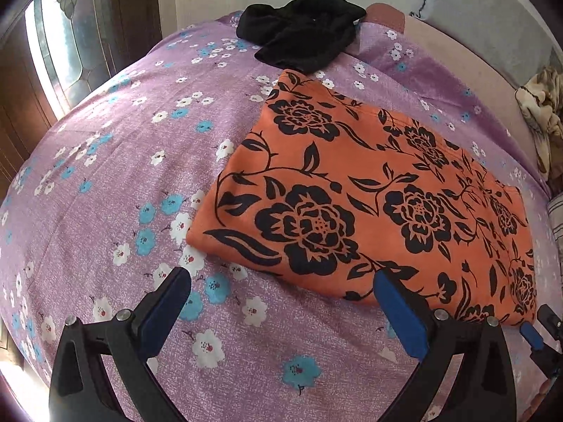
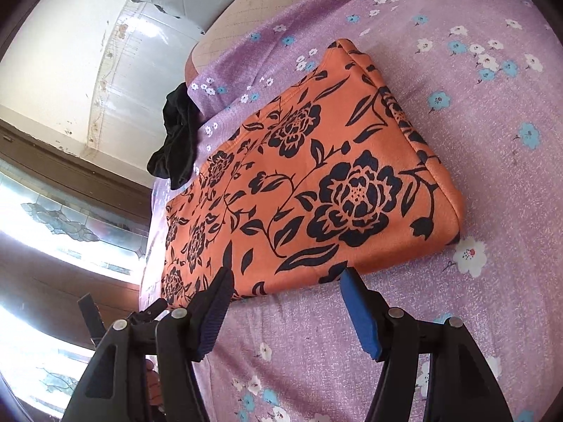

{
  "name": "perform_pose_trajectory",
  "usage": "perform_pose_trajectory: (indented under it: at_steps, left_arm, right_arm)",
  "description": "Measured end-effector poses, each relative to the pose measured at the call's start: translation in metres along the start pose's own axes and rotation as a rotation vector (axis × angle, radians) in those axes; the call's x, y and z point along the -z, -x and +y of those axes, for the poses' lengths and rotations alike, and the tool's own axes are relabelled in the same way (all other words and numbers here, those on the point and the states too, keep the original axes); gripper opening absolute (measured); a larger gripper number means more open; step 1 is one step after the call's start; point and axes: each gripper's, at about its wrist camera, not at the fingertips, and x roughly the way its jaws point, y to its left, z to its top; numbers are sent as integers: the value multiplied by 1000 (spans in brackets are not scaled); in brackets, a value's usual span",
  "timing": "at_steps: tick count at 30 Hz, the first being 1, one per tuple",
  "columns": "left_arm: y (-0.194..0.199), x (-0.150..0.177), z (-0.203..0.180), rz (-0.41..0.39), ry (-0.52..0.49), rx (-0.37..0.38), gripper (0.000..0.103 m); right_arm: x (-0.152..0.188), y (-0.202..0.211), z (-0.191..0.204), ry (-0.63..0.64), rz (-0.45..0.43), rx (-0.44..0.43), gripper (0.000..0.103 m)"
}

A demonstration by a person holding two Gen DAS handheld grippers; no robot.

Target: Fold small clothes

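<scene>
The work surface is a bed covered by a purple sheet [image 1: 116, 161] printed with white and blue flowers; the sheet lies smooth over most of the visible area. At the far edge a bare tan strip of mattress [image 1: 454, 52] shows beyond the sheet, with a grey pillow [image 1: 492, 7] past it. A dark wooden door with patterned glass [image 1: 59, 45] stands to the left of the bed in the left wrist view.

The orange cloth with black flowers [image 1: 369, 190] lies flat on the sheet as a folded rectangle, edges roughly aligned, with one thick rolled fold visible along its side in the right wrist view [image 2: 316, 176]. Its near edge sits just in front of both tools.

A crumpled black garment [image 1: 302, 35] lies unfolded at the far end of the bed, touching or just beside the far corner of the orange cloth.

The left gripper [image 1: 281, 292] hangs above the sheet at the cloth's near left corner, jaws spread wide, nothing between them; its right finger [image 1: 397, 313] overlaps the cloth edge in view, contact not determinable.

The right gripper [image 2: 285, 292] sits at the cloth's near edge, jaws apart, with nothing clamped; the blue pads [image 2: 362, 316] are clear of the fabric.
</scene>
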Motion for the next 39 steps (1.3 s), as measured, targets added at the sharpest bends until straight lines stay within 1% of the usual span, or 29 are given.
perform_pose_trajectory:
  at_steps: [5,13,15,24,39]
  left_arm:
    - [-6,-3,-11,-16,-52,-45,103]
    - [7,-8,-21,-109,-109,-104,103]
    - [8,-8,-23,-120,-124,-113,103]
    - [8,-5,-27,-122,-145,-124,103]
    - [10,0,-24,-116,-143,-136,103]
  right_arm:
    - [-5,-7,2,6,2,3,67]
    - [-9,-19,10,21,25,-9,68]
    - [-9,-18,11,22,22,-16,68]
    - [-10,-11,13,23,14,-34,68]
    - [-8,3,-2,7,-6,-6,68]
